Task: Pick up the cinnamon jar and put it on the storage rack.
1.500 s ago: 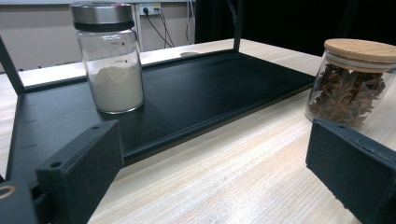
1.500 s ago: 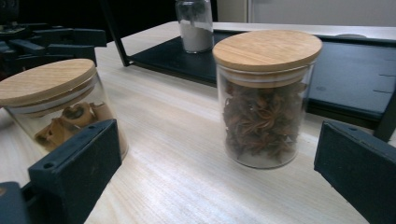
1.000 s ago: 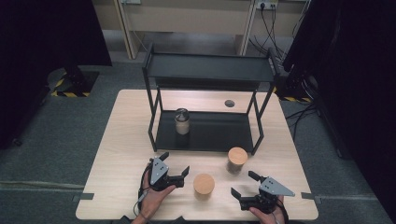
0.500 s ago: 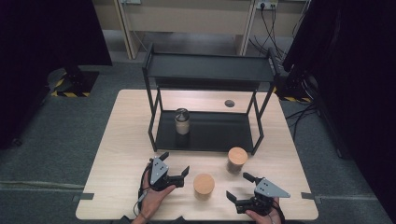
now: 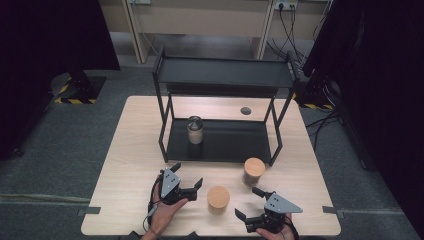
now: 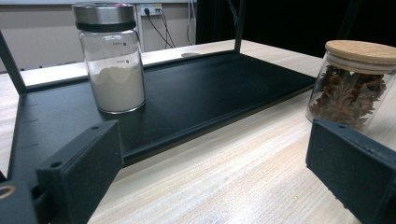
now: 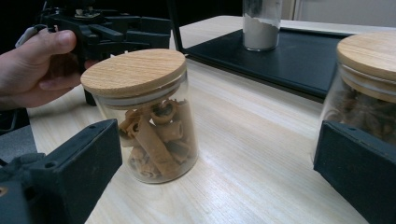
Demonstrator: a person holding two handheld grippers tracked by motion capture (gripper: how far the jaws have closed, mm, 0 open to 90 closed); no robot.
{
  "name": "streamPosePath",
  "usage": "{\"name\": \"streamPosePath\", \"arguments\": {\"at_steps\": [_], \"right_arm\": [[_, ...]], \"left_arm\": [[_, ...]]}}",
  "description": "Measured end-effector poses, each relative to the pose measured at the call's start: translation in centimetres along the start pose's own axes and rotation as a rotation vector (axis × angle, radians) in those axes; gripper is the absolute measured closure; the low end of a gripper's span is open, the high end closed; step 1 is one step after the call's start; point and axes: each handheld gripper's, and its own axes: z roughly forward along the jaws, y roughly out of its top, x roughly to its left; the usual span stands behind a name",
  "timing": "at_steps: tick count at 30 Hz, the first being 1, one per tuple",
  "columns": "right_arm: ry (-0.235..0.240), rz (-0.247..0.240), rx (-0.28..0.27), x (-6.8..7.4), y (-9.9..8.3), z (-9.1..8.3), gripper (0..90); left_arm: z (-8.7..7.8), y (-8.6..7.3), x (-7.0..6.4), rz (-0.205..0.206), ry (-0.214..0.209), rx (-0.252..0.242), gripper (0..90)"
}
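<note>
At the lower left of the high view the left gripper (image 5: 188,181) rests low on the table (image 5: 125,165) in a hand (image 5: 161,215), its jaws spread and empty, pointing toward the right; it looks the same as in the earlier pictures, so it is idle for now. Just right of it, at lower centre, stands the cinnamon jar (image 5: 218,198) with its wooden lid, apart from both grippers. Above it, in the middle of the frame, the black shelf rack (image 5: 225,75) carries the powder jar (image 5: 194,130) on the left part of its bottom tray, and near the rack's right front leg, on the bare table, stands the star anise jar (image 5: 253,171). At lower right the right gripper (image 5: 250,202) has changed over the last second: it has slid leftward and forward, and its spread, empty jaws now point toward the cinnamon jar. In the right gripper view that jar (image 7: 144,116) sits left of centre just past the left jaw, while the star anise jar (image 7: 364,88) crowds the right edge, close above the right jaw. I judge this an approach to a grasp of the cinnamon jar, probably to set it on the rack; the gripper must swing a little further toward the jar to centre it between the jaws before closing, and should keep the right jaw clear of the neighbouring jar
</note>
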Motion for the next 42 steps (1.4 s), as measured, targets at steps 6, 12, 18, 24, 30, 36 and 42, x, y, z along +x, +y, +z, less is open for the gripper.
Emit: {"name": "streamPosePath", "arguments": {"at_steps": [6, 12, 18, 24, 30, 36, 42], "right_arm": [[0.012, -0.007, 0.004, 0.2, 0.1, 0.3, 1.3], [0.018, -0.009, 0.004, 0.3, 0.1, 0.4, 1.4], [0.022, -0.028, 0.009, 0.7, 0.3, 0.8, 1.4], [0.035, -0.041, 0.013, 0.8, 0.4, 1.2, 1.5], [0.04, -0.046, 0.011, 0.8, 0.6, 1.4, 1.6], [0.053, -0.053, 0.013, 0.9, 0.9, 1.9, 1.8], [0.07, -0.067, 0.021, 1.1, 1.2, 2.6, 2.0]], "left_arm": [[0.0, 0.0, 0.0, 0.001, 0.0, -0.001, 3.5], [0.0, 0.0, 0.0, 0.001, 0.001, 0.0, 3.5], [0.0, 0.0, 0.0, 0.002, 0.0, 0.0, 3.5], [0.0, 0.0, 0.0, 0.003, 0.001, 0.0, 3.5], [0.0, 0.0, 0.0, 0.0, 0.002, 0.0, 3.5], [0.0, 0.0, 0.0, -0.001, 0.003, 0.0, 3.5], [0.0, 0.0, 0.0, -0.002, 0.002, 0.0, 3.5]]}}
